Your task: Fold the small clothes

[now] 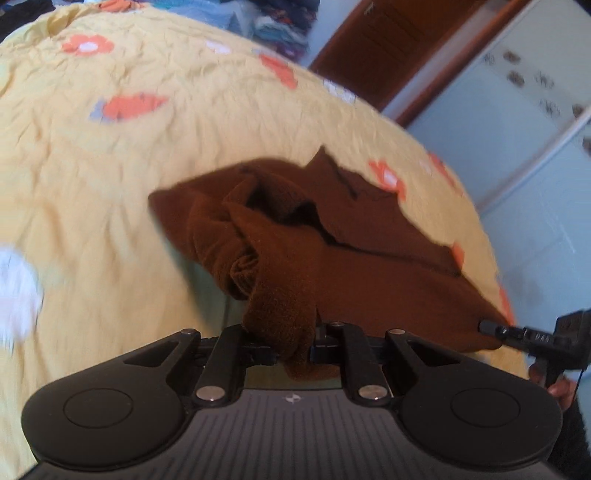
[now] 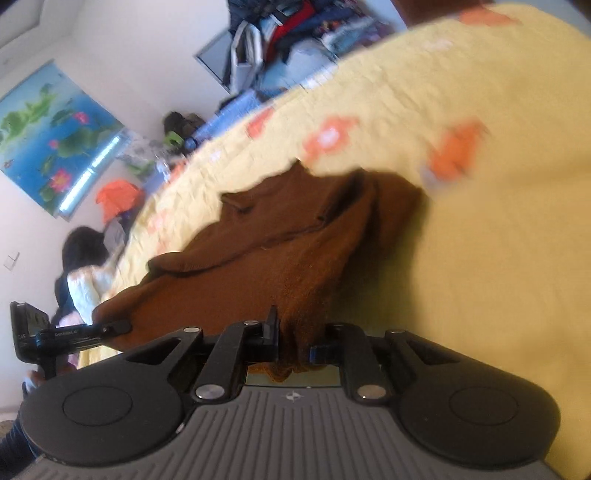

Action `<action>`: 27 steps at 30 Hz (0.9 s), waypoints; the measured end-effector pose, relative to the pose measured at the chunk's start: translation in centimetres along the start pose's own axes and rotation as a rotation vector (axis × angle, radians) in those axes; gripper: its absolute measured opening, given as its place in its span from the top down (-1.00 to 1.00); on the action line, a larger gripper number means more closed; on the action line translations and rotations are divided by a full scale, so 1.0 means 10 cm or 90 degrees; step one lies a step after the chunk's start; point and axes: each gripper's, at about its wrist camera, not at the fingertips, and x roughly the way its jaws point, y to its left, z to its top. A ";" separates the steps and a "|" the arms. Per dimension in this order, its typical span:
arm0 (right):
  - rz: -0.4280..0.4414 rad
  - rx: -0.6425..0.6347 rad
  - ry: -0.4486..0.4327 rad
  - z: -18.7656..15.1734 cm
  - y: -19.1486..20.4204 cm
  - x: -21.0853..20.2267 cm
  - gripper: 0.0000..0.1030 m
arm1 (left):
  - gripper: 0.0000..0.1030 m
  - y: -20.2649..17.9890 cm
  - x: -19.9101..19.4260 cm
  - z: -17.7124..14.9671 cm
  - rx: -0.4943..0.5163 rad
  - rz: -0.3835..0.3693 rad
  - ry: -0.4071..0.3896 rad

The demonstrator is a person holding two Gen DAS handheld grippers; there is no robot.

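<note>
A small brown fleece garment [image 1: 351,236] lies crumpled on a yellow bedsheet with orange flowers [image 1: 110,177]. My left gripper [image 1: 293,347] is shut on a bunched edge of it, and brown cloth fills the gap between the jaws. At the right edge of the left wrist view, my right gripper [image 1: 491,328] pinches another corner of the same garment. In the right wrist view the garment [image 2: 295,240] stretches away from my right gripper [image 2: 293,345], which is shut on a fold of it. My left gripper [image 2: 118,326] holds the far left corner there.
The bed's edge curves past the garment; beyond it are a brown door [image 1: 399,44] and a white wardrobe [image 1: 517,118]. Piled clothes [image 2: 295,33] lie behind the bed. A seated person [image 2: 85,273] is at the far side, under a lotus poster [image 2: 48,136].
</note>
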 end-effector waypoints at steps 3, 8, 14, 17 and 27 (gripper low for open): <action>-0.011 0.037 0.008 -0.31 -0.16 -0.02 0.58 | 0.68 0.02 0.13 -0.33 0.049 0.052 0.001; -0.064 0.022 -0.080 -0.25 -0.10 -0.13 -0.15 | 0.36 -0.38 -0.11 -0.45 0.294 0.164 -0.093; -0.182 -0.350 -0.144 0.09 0.60 -0.09 -0.23 | -0.91 -0.78 -0.29 -0.31 0.600 0.250 -0.310; -0.205 -0.504 -0.072 0.15 0.80 0.32 -0.19 | -0.91 -0.91 0.06 -0.18 0.697 0.241 -0.267; -0.255 -0.711 0.049 0.20 0.92 1.06 -0.12 | -0.70 -0.90 1.02 -0.13 0.902 0.244 -0.116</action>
